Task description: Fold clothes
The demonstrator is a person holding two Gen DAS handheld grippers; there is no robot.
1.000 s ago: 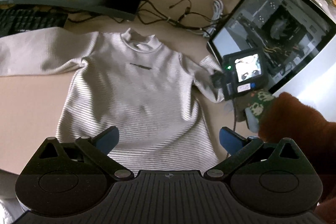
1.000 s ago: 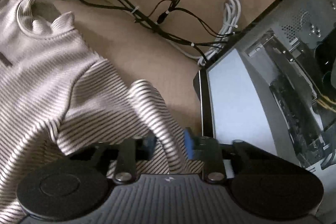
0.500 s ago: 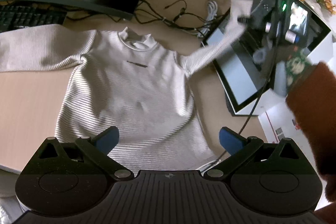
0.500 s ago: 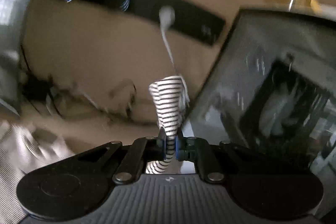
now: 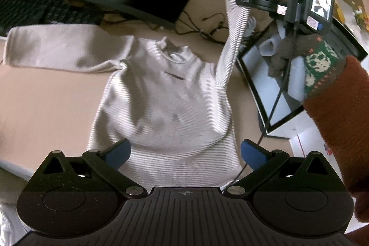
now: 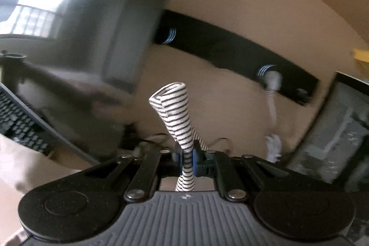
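A pale, finely striped long-sleeved sweater [image 5: 161, 103] lies face up and flat on the tan desk, its high collar [image 5: 174, 51] at the far side and its hem nearest. One sleeve [image 5: 60, 50] stretches flat to the left. The other sleeve [image 5: 233, 22] stands lifted off the desk on the right — rising steeply from the shoulder, pinched just below its open cuff [image 6: 169, 96], which flares above the pinch.
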